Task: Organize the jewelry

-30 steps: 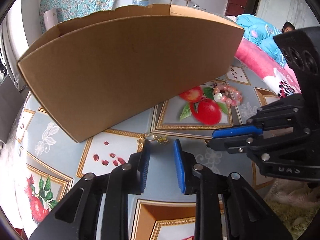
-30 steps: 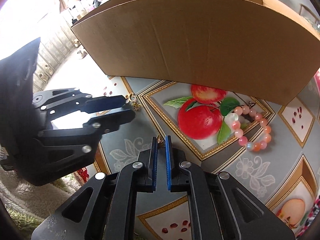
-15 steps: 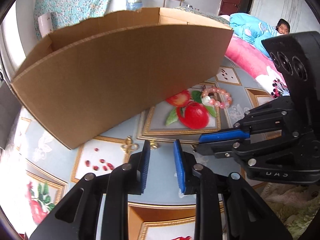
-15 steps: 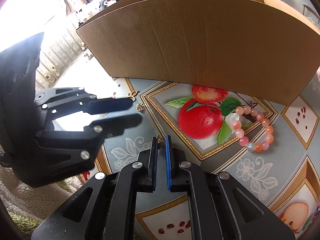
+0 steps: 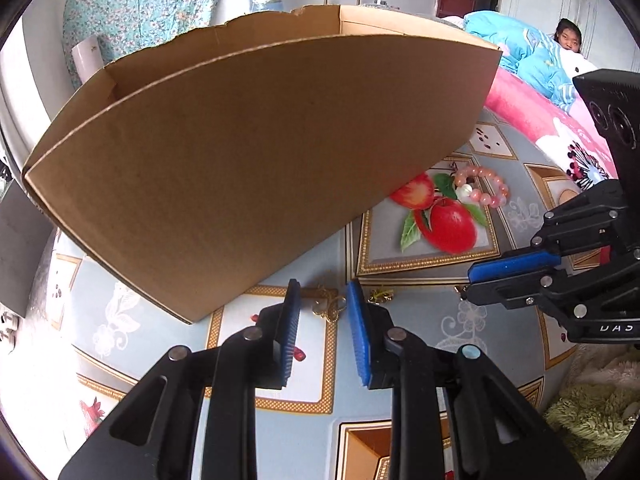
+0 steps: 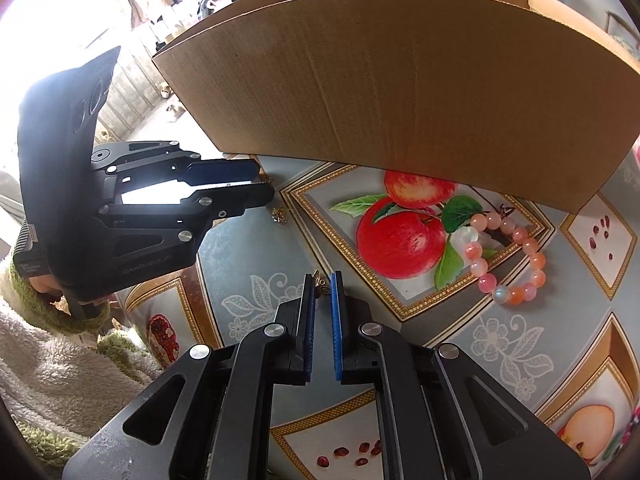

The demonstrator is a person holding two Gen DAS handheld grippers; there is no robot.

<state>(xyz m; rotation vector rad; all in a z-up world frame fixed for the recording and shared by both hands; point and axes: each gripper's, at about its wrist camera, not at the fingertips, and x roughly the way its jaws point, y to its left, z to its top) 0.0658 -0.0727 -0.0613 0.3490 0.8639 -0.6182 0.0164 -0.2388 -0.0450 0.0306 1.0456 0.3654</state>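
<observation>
Here, a big cardboard box (image 5: 248,168) stands on a table with a fruit-picture cloth (image 6: 500,344). The left gripper (image 5: 323,296) hangs just in front of the box's near bottom edge. Its blue pads (image 5: 292,320) are a little way apart and press on nothing. A small gold earring (image 5: 330,308) lies on the cloth in front of the box, seen in the gap between those pads. Whether the pads touch it cannot be told. A second small gold piece (image 5: 380,294) lies just to the right of it.

The right gripper (image 6: 322,280) is farther from the box. Its pads (image 6: 335,320) are almost together, and they pinch a tiny gold butterfly charm (image 6: 320,283) at their tips.

A pink bead bracelet (image 6: 506,258) lies on the cloth close to the box's right corner, beside the painted red apple (image 6: 400,236). It is well apart from both grippers. A fuzzy sleeve (image 6: 48,360) shows behind the left gripper.
</observation>
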